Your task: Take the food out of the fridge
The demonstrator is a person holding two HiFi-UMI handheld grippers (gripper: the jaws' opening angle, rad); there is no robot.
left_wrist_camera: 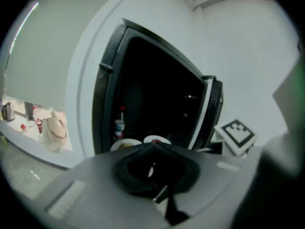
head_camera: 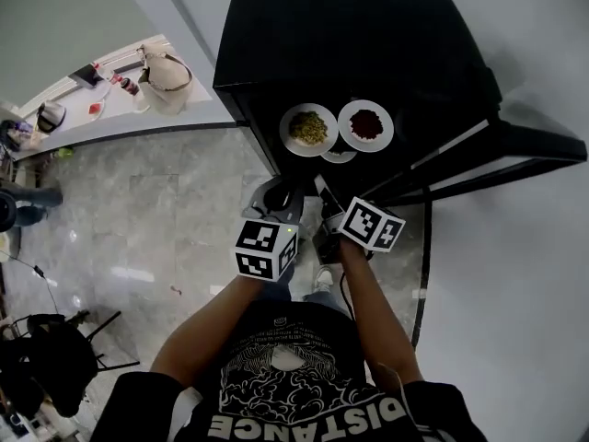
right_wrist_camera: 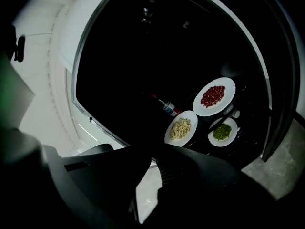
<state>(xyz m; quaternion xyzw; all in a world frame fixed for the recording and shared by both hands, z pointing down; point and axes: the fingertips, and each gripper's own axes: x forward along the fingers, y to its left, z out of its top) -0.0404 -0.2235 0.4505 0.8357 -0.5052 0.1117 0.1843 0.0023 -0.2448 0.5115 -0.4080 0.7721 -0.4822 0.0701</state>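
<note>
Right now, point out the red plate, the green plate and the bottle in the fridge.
red plate [right_wrist_camera: 228, 87], right gripper view, bare white rim
green plate [right_wrist_camera: 216, 141], right gripper view, bare lower rim
bottle [right_wrist_camera: 169, 108], right gripper view, its label

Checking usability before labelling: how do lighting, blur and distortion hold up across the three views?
Head view: evenly lit and sharp, though the black fridge shows no inner detail. Left gripper view: soft and smeared, the fridge outline bowed by fisheye. Right gripper view: dark cavity, yet the white plates of food stay bright and crisp.
</note>
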